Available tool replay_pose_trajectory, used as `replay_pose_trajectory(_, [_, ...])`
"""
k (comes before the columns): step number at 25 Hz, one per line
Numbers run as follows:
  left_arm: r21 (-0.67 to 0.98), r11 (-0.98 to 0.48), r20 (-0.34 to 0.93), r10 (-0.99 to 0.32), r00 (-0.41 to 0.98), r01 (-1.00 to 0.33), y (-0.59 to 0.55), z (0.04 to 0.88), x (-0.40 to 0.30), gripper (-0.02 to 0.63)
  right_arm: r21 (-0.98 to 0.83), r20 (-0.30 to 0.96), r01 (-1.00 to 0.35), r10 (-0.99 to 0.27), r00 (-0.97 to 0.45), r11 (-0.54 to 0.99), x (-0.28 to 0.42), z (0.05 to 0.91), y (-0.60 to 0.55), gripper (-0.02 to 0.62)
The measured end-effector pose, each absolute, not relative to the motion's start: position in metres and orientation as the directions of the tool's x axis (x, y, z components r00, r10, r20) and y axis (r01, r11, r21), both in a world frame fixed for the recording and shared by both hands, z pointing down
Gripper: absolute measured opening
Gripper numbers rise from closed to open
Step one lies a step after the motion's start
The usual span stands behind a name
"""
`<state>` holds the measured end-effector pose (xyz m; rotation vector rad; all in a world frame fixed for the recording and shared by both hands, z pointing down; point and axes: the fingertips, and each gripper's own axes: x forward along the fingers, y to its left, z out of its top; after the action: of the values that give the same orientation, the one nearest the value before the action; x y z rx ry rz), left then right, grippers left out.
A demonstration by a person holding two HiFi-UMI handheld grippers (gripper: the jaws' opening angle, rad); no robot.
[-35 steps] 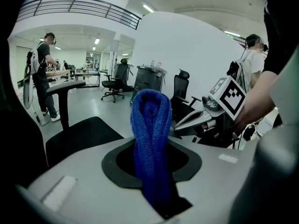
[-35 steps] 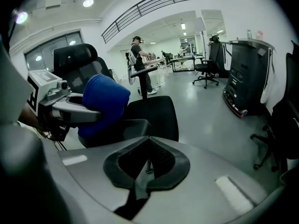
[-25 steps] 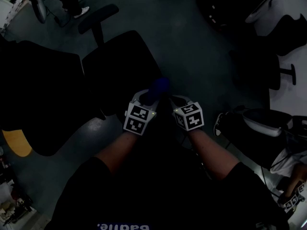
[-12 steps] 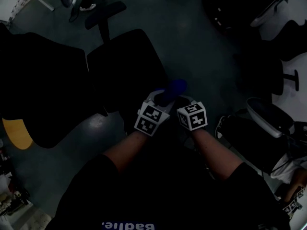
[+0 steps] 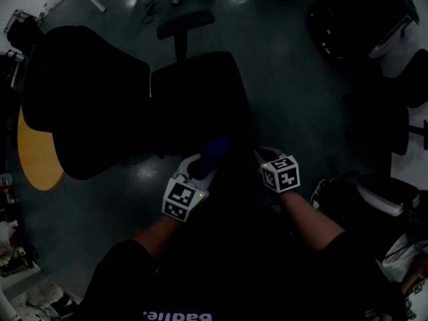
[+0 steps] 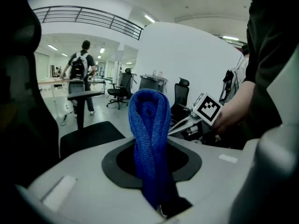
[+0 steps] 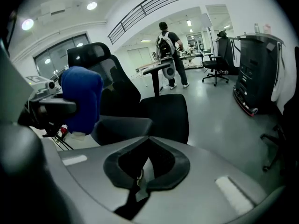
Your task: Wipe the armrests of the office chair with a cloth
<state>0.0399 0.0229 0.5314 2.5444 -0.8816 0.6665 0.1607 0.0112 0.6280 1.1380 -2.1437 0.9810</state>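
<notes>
- The blue cloth (image 6: 149,139) is being pinched between the left gripper's (image 5: 198,167) jaws, near the chair's armrest (image 7: 122,126).
- The right gripper's (image 7: 143,169) jaws are being held pressed together, empty.
- Flat, full-length strokes are being called for.

I count one blue cloth (image 5: 212,154), two tools, the left tool (image 5: 200,166) and the right tool (image 5: 261,156), one office chair (image 5: 200,92) close ahead, and one person (image 7: 166,43) beyond.

A large open office: swivel office chairs (image 7: 163,115) on a polished grey floor (image 7: 219,113), railed balcony (image 7: 154,6) above.
</notes>
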Motion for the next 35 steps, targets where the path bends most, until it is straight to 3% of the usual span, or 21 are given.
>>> replay_pose_trajectory(8, [0.098, -0.505, 0.595, -0.661, 0.457, -0.857, 0.025, 0.554, -0.084, 0.118, -0.362, 0.718, -0.819, -0.427, -0.550, 0.446, 0.143, 0.631, 0.024, 0.003])
replay_pose_trajectory(12, [0.039, -0.462, 0.643, -0.667, 0.376, -0.886, 0.031, 0.577, -0.124, 0.118, -0.356, 0.724, -0.806, -0.405, -0.558, 0.472, 0.131, 0.632, 0.031, 0.003])
replay_pose_trajectory(27, [0.065, -0.489, 0.646, -0.644, 0.410, -0.870, 0.057, 0.581, -0.109, 0.117, -0.346, 0.742, -0.777, -0.353, -0.569, 0.526, 0.106, 0.625, 0.045, 0.002])
replay_pose_trajectory(35, [0.145, -0.590, 0.624, -0.568, 0.536, -0.794, 0.075, 0.575, -0.048, 0.117, -0.362, 0.740, -0.761, -0.330, -0.586, 0.539, 0.102, 0.623, 0.048, 0.002])
